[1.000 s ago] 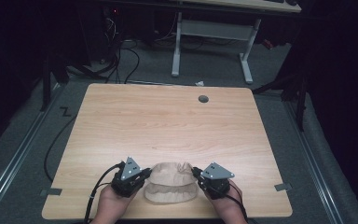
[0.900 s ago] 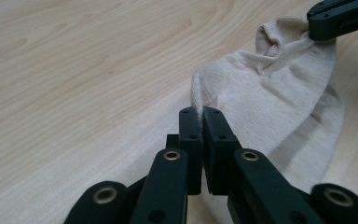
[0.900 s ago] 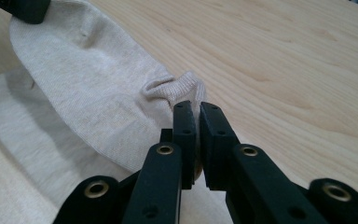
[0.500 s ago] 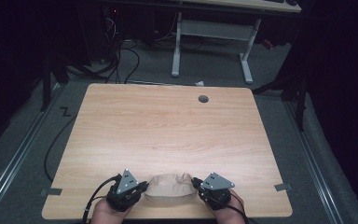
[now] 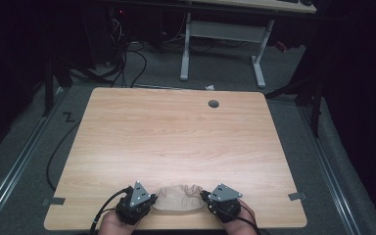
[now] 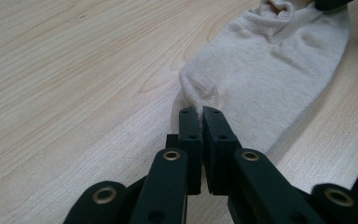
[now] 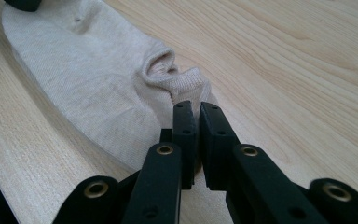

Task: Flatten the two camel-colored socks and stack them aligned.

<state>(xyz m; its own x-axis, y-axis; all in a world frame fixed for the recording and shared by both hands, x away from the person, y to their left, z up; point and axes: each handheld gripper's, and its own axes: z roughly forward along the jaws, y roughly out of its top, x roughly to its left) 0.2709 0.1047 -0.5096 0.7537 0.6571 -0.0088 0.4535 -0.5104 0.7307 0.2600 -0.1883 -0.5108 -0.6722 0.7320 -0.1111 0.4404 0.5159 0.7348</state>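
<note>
Left tongs point(image 6: 200, 112) pressed together on a bunched fold at one end of a beige sock point(image 6: 270, 79), knit pinched between the black jaws. Right tongs point(image 7: 192, 106) likewise clamped on a puckered fold at the sock's other end. Seen from above: left tongs point(image 5: 149, 203) and right tongs point(image 5: 206, 198) at either side of the sock point(image 5: 178, 197), held by hands point(image 5: 115, 224) coming in from the bottom edge. Sock lying flat on the wooden counter point(image 5: 176, 137), stretched crosswise between both tongs, close to the near edge. Wide bare wood beyond, running to the far edge with its round cable hole point(image 5: 213, 104). Little room toward the near edge; open space to left and right. Tape tabs point(image 5: 53, 201) at the near corners. Dark floor and a desk frame point(image 5: 223, 34) past the far edge.
</note>
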